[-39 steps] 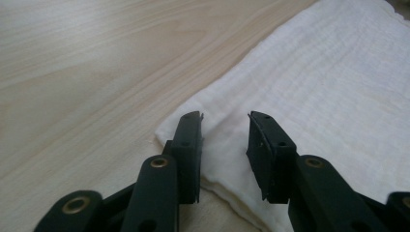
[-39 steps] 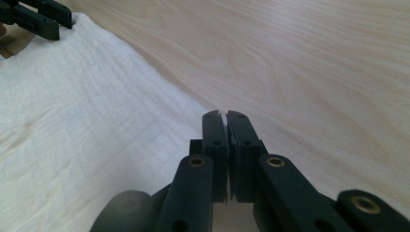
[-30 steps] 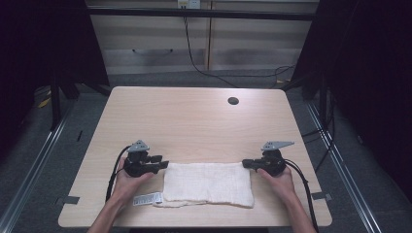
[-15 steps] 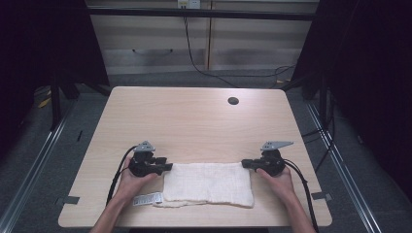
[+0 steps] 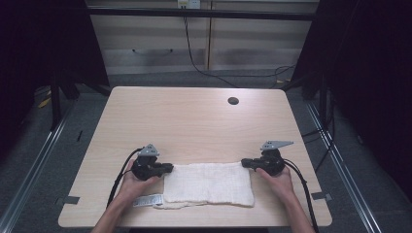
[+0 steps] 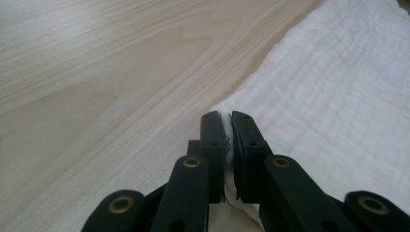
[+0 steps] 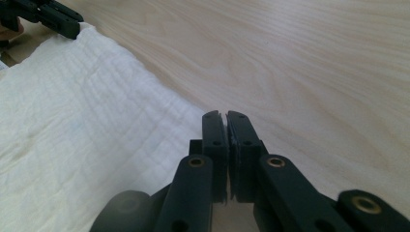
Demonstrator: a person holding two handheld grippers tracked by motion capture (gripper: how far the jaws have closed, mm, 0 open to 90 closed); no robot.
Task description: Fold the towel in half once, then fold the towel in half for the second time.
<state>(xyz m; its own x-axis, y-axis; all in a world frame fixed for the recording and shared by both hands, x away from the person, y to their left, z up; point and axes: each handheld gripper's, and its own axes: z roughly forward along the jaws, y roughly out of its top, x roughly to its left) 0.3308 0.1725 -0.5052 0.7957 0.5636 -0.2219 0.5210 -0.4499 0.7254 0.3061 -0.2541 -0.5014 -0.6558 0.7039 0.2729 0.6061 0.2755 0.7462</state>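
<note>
A folded white cloth [image 5: 209, 184] lies flat near the front edge of a pale wooden table [image 5: 194, 121], its weave crinkled in fine rows and its long sides running across the table. It is a single piece, oblong, with a thin hem trailing out from its front left corner beside a small white label strip [image 5: 147, 200] that rests on the wood.

At the left, the person's left hand [image 5: 133, 182] brings the left gripper [image 5: 169, 168] to the cloth's far left corner. Its jaws have just been closing, and in the left gripper view they stand together with a fold of the white fabric pinched between the pads. That same view shows the cloth [image 6: 338, 96] spreading away to the right of the jaws, with bare wood grain to the left.

At the right, the right hand [image 5: 277, 179] holds the right gripper [image 5: 244, 163] at the cloth's far right corner. Its jaws are pressed together; in the right gripper view the cloth's corner runs in under them, though whether fabric sits between the pads cannot be told.

The count: one cloth, one label strip, two grippers, two hands, one dark round hole [image 5: 233, 101] near the table's far edge.
</note>
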